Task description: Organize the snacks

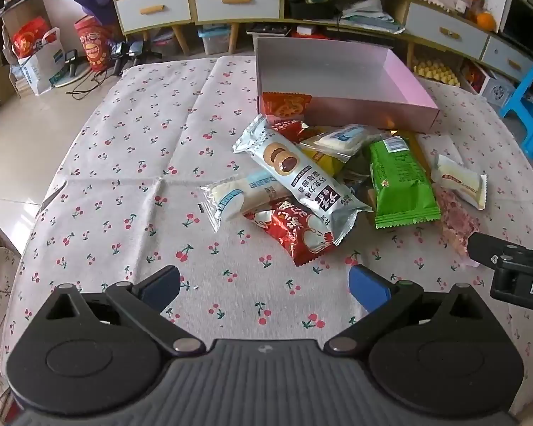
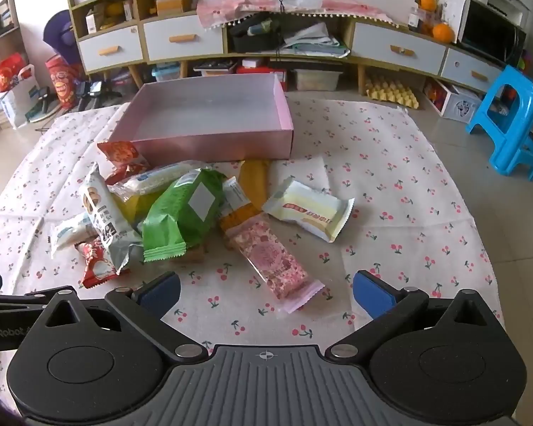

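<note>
Several snack packets lie heaped on the cherry-print tablecloth (image 1: 142,184) in front of an empty pink box (image 1: 355,110) (image 2: 209,142). On top of the heap rests a silver cookie packet (image 1: 295,174) (image 2: 103,216), with a green packet (image 1: 398,181) (image 2: 181,216) and a red packet (image 1: 295,230) beside it. A pink bar (image 2: 273,262) and a cream wafer packet (image 2: 309,213) lie nearer the right side. My left gripper (image 1: 264,289) hovers open just short of the red packet. My right gripper (image 2: 266,293) hovers open over the pink bar's near end. Neither holds anything.
Low cabinets with drawers (image 2: 181,41) line the far wall, with clutter beneath. A blue plastic stool (image 2: 515,120) stands on the floor at the right. Bags (image 1: 35,56) sit on the floor at the far left. The right gripper's body (image 1: 515,269) shows at the left view's right edge.
</note>
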The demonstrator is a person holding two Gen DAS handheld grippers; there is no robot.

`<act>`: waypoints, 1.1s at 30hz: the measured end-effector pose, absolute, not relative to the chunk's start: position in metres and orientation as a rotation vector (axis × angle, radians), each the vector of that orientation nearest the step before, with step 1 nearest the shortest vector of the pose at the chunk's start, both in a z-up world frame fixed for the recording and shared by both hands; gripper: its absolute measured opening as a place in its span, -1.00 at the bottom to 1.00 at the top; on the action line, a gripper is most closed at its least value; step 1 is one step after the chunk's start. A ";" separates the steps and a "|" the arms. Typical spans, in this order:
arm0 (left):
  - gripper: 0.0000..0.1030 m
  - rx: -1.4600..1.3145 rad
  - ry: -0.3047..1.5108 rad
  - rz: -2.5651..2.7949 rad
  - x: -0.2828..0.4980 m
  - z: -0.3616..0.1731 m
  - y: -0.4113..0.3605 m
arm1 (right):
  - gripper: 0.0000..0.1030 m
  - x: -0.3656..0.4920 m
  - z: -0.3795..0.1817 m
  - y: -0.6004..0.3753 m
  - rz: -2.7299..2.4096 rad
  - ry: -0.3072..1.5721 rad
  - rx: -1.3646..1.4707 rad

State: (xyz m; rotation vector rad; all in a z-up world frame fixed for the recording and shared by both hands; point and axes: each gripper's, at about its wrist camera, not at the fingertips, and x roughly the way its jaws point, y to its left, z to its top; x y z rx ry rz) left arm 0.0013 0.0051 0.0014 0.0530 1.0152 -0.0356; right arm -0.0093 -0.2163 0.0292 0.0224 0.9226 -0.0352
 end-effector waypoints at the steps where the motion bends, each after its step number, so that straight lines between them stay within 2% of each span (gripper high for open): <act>1: 0.97 0.052 1.015 -0.036 0.001 0.001 0.005 | 1.00 -0.009 0.030 -0.217 -0.037 0.924 0.023; 33: 0.97 0.046 1.012 -0.038 0.000 0.000 0.005 | 1.00 -0.009 0.030 -0.218 -0.028 0.924 0.024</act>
